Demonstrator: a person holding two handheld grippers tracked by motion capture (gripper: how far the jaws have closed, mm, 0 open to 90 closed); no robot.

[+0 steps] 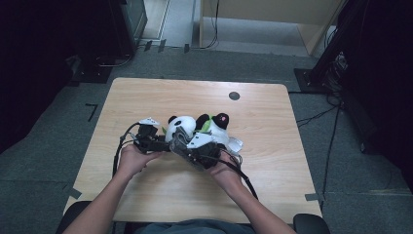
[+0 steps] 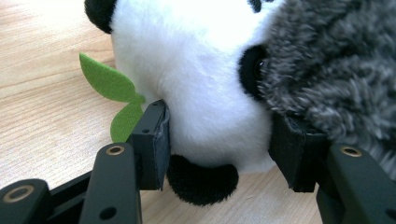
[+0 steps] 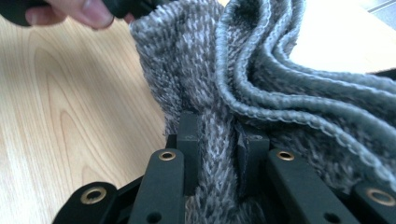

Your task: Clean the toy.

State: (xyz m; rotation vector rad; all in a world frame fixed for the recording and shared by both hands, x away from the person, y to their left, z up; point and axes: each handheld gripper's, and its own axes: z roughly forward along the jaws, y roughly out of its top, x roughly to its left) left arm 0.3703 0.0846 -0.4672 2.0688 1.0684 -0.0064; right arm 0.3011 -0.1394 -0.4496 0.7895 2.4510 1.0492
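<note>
Honestly there's nothing to read here: no words, labels, brand marks or numbers on the panda toy [image 2: 205,88], the grey knitted cloth [image 3: 261,84] or the wooden table [image 1: 146,97] in any frame.

The panda [image 2: 205,79] was white with black patches; its leaf [image 2: 112,84] green; the cloth [image 3: 280,93] mottled grey.
</note>
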